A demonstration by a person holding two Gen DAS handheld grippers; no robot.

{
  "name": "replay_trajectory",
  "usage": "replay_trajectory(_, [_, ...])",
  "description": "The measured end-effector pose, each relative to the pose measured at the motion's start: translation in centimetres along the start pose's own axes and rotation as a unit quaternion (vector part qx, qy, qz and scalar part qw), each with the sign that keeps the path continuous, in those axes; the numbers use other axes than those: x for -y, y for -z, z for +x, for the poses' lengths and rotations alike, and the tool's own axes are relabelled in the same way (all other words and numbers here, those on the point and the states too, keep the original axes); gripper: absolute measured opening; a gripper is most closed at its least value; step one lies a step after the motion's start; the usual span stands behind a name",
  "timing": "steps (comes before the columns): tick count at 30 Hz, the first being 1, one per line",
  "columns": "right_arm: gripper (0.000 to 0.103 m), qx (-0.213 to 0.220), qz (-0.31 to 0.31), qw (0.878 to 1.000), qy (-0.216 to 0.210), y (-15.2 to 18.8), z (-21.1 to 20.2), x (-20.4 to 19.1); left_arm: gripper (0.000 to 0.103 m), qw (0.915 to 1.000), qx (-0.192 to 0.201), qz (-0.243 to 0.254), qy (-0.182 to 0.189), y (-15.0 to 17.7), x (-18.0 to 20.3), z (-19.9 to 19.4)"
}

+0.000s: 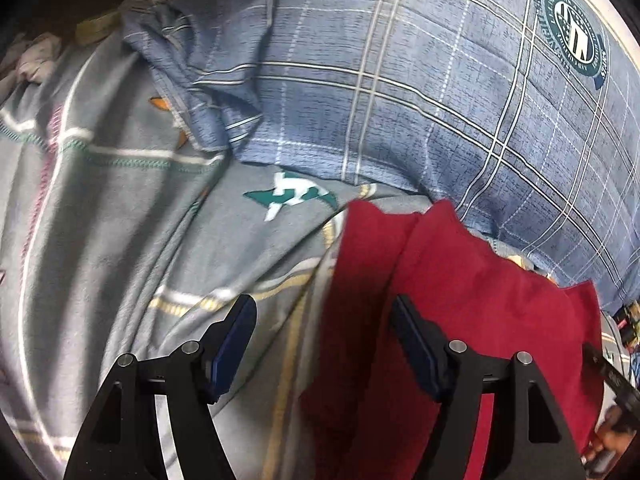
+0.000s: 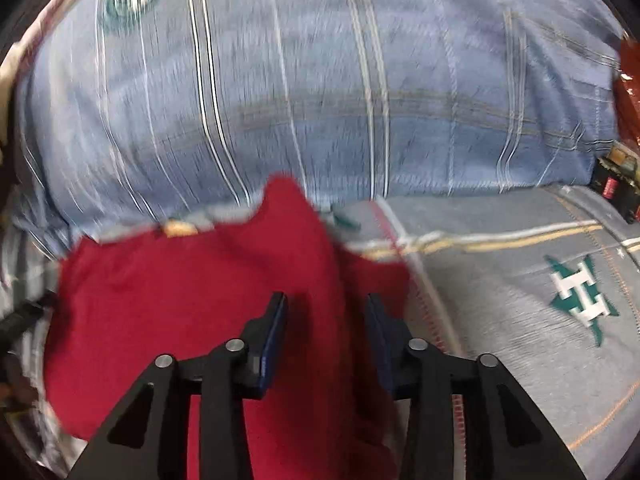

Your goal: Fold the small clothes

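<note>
The left hand-held gripper (image 1: pixel 323 316) stood wide open, holding nothing — the red garment (image 1: pixel 460 300) lay ahead of it and to its right, on the grey bedsheet (image 1: pixel 120 240). The right hand-held gripper (image 2: pixel 326 312) was parted to a moderate gap, empty, directly over the same garment (image 2: pixel 180 288). Beyond both lay a blue plaid quilt (image 1: pixel 420 80) — blurred in the right view.

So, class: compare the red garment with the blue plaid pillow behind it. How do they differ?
The red garment is plain, without pattern; the blue plaid pillow carries crossing stripes and a round crest. The garment lies thin and creased; the pillow looks plump and rounded. The garment lies nearer the cameras, the pillow behind it. Both rest on the grey bedsheet.
</note>
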State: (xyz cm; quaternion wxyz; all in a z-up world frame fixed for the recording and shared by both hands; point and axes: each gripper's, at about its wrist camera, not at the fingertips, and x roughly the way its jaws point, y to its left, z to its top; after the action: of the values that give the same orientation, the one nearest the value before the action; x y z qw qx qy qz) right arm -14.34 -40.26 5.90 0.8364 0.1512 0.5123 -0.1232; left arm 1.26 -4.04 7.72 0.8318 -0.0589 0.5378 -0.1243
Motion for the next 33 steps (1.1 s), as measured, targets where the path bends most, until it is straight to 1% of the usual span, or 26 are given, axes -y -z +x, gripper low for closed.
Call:
replay_trajectory(1, [0.039, -0.008, 0.004, 1.0, 0.003, 0.2, 0.9, 0.0, 0.07, 1.0, 0.0, -0.001, -0.001, 0.3, -0.3, -0.5])
replay_trajectory(2, [0.041, 0.003, 0.018, 1.0, 0.0, 0.2, 0.9, 0.2, 0.07, 1.0, -0.001, -0.001, -0.006, 0.6, -0.7, -0.9])
replay_trajectory(3, [0.045, 0.001, 0.031, 1.0, 0.003, 0.2, 0.7, 0.4, 0.07, 0.9999, -0.004, 0.001, -0.01, 0.9, -0.9, -1.2])
replay_trajectory(4, [0.045, -0.003, 0.043, 0.999, 0.01, -0.2, 0.7, 0.2, 0.07, 0.9998, -0.007, 0.002, -0.016, 1.2, -1.2, -1.7])
replay_trajectory(6, [0.049, -0.001, 0.065, 0.998, 0.014, -0.2, -0.5, -0.1, 0.07, 0.9999, -0.01, -0.002, -0.011, 1.6, -1.3, -2.6])
replay_trajectory(7, [0.049, 0.005, 0.064, 0.998, -0.006, -0.1, -1.3, -0.9, 0.07, 0.9999, -0.013, -0.006, -0.005, 2.0, -1.4, -3.1])
replay_trajectory(9, [0.059, 0.014, 0.038, 0.998, -0.051, -0.1, -2.5, -3.6, 0.07, 0.9997, -0.022, -0.013, 0.006, 2.6, -1.5, -4.0])
replay_trajectory(10, [0.062, 0.015, 0.027, 0.997, -0.068, -0.2, -2.7, -4.9, 0.07, 0.9996, -0.023, -0.014, 0.012, 3.1, -1.4, -4.5])
replay_trajectory(11, [0.063, 0.011, 0.014, 0.996, -0.092, -0.3, -2.7, -6.5, 0.07, 0.9996, -0.022, -0.011, 0.013, 3.6, -1.3, -4.8])
replay_trajectory(12, [0.062, 0.003, -0.005, 0.992, -0.13, -0.6, -2.5, -8.8, 0.07, 0.9997, -0.022, -0.005, 0.011, 4.0, -1.3, -4.9])
replay_trajectory(13, [0.061, -0.003, -0.017, 0.989, -0.149, -0.7, -2.2, -10.5, 0.07, 0.9997, -0.023, 0.001, 0.011, 4.3, -1.3, -5.1])
replay_trajectory(14, [0.061, -0.005, -0.035, 0.987, -0.155, -0.9, -2.0, -12.6, 0.07, 0.9996, -0.025, 0.011, 0.008, 4.6, -1.1, -4.9])
replay_trajectory(16, [0.062, 0.002, -0.072, 0.986, -0.153, -1.1, -1.5, -16.2, 0.07, 0.9995, -0.028, 0.018, 0.004, 4.8, -1.0, -4.4])
replay_trajectory(17, [0.061, 0.004, -0.089, 0.983, -0.16, -1.2, -1.3, -18.0, 0.071, 0.9994, -0.031, 0.018, 0.006, 4.9, -0.9, -4.0])
replay_trajectory(19, [0.061, -0.003, -0.108, 0.98, -0.168, -1.3, -0.6, -20.9, 0.071, 0.9992, -0.037, 0.014, 0.01, 4.6, -0.8, -3.4])
replay_trajectory(22, [0.06, -0.011, -0.135, 0.975, -0.173, -1.7, 1.3, -24.4, 0.072, 0.9992, -0.035, 0.018, 0.011, 4.0, -0.6, -3.2])
replay_trajectory(23, [0.06, -0.017, -0.145, 0.975, -0.168, -1.8, 2.1, -25.7, 0.073, 0.9991, -0.036, 0.017, 0.013, 3.9, -0.8, -3.1])
replay_trajectory(24, [0.057, -0.025, -0.153, 0.975, -0.159, -1.9, 3.2, -26.8, 0.075, 0.9991, -0.037, 0.014, 0.013, 3.8, -0.9, -2.8])
replay_trajectory(26, [0.05, -0.044, -0.166, 0.975, -0.144, -2.0, 5.3, -28.7, 0.076, 0.9991, -0.04, 0.006, 0.012, 3.6, -1.3, -2.1])
replay_trajectory(27, [0.051, -0.057, -0.169, 0.974, -0.139, -1.8, 6.5, -29.5, 0.076, 0.999, -0.043, 0.003, 0.011, 3.5, -1.4, -1.8])
replay_trajectory(28, [0.053, -0.066, -0.172, 0.973, -0.136, -1.7, 7.3, -30.0, 0.076, 0.9988, -0.048, 0.0, 0.012, 3.4, -1.5, -1.6])
replay_trajectory(30, [0.053, -0.051, -0.18, 0.973, -0.132, -1.5, 7.4, -30.3, 0.076, 0.9986, -0.051, -0.001, 0.013, 3.3, -1.3, -1.4])
replay_trajectory(31, [0.053, -0.052, -0.175, 0.974, -0.138, -1.6, 7.0, -29.9, 0.076, 0.9987, -0.049, 0.001, 0.012, 3.3, -1.2, -1.4])
replay_trajectory(33, [0.051, -0.049, -0.156, 0.973, -0.165, -1.6, 5.7, -27.9, 0.076, 0.9988, -0.047, 0.007, 0.009, 3.3, -1.1, -1.5])
